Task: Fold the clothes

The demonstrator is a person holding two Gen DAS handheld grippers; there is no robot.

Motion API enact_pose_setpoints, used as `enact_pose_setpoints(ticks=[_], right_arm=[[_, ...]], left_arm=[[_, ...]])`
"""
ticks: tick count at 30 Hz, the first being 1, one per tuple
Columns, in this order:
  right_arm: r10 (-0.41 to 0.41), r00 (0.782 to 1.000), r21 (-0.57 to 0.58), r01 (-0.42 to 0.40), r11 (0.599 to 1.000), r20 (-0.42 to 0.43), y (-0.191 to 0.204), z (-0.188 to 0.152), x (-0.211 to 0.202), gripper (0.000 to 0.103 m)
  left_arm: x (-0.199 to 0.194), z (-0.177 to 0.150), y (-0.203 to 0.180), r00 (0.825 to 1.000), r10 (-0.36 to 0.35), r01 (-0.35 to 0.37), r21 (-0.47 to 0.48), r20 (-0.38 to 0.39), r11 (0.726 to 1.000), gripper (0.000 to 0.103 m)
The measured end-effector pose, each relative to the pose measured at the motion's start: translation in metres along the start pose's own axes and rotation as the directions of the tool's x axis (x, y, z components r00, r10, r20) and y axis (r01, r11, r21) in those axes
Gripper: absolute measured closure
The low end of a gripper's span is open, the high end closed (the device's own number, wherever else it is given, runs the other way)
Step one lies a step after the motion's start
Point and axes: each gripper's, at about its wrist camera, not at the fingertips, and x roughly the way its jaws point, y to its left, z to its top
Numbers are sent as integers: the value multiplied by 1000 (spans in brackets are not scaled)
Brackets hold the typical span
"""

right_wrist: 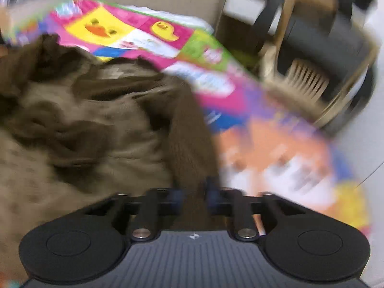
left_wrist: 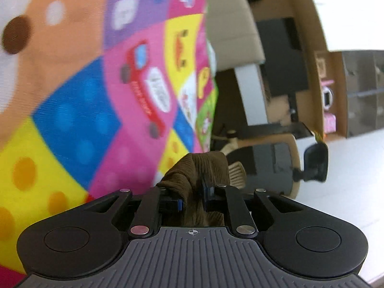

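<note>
A brown ribbed garment [right_wrist: 79, 124] lies crumpled over a bright patchwork play mat [right_wrist: 148, 36]. In the right wrist view my right gripper [right_wrist: 194, 194] is shut on a long brown strip of that garment, which runs from the jaws up to the main heap. In the left wrist view my left gripper [left_wrist: 194, 195] is shut on a bunched fold of the brown garment [left_wrist: 196, 170], which bulges out above the blue pads. The play mat [left_wrist: 96, 96] fills the left of that view, tilted. The right wrist view is blurred.
A dark chair with a wooden frame [right_wrist: 324, 55] stands off the mat's far right corner, the chair [left_wrist: 276, 165] also beyond the left gripper. A beige panel [left_wrist: 230, 24] and shelving [left_wrist: 362, 91] sit behind. Pale floor [left_wrist: 348, 192] lies to the right.
</note>
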Motion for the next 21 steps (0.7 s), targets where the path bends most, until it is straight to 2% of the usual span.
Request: enact_pose_setpoints(ticks=[1,3,5,6,7,8,9,10,11,12,13,14,16,17,19,21], right_arm=[[-93,996,-46,94,995,16,-8,5,8,95],[-269,961,-124,274,954,55,-26,16,25,95],[-316,949,-41,316,948,2,-54,23,46,92],[-323,946,4,323,946,-23,-66,25,55,87],[-324,945,50,326,944,-45,-78,27,63,78],[-275,961,121,278,953,-40,-88,24,59,75],[-226,974,190,227,955,-30,-97,21,55,73],[-176,984,247,169,954,5,-102,17,42,69],[-129,991,295,111,949,42,-106,12,28,59],[-102,991,293,73,953,83,-104,3,11,52],[-75,989,289,36,957,124,-101,-5,-6,37],[-48,985,281,0,960,163,-98,-13,-23,32],[12,982,199,-50,979,188,-77,-30,-47,31],[51,980,151,-80,985,192,-64,-40,-59,31],[170,966,43,-182,982,192,-27,-59,-77,31],[276,943,-67,-268,961,187,9,-70,-85,31]], left_arm=[[2,5,3,1000,-3,3,-11,-2,1000,89],[8,12,0,1000,-22,22,3,2,1000,89],[18,16,-2,999,-41,41,24,-5,999,88],[23,18,-1,999,-41,42,32,-8,999,88],[30,20,0,1000,-25,26,32,-12,999,87],[34,20,3,1000,-12,13,30,-20,999,84],[34,20,9,1000,-3,4,26,-31,1000,71],[33,19,11,999,5,-4,25,-40,1000,52],[32,19,13,999,13,-11,26,-50,1000,45],[27,16,12,998,22,-19,49,-61,999,33],[20,12,8,997,40,-33,94,-69,995,21],[13,7,5,995,58,-47,139,-77,989,16],[-1,-7,-4,990,113,-90,254,-81,963,10],[-8,-16,-10,986,147,-115,320,-77,940,10],[-20,-42,-22,977,204,-152,454,-68,878,9],[-31,-71,-35,975,209,-133,556,-75,820,8]])
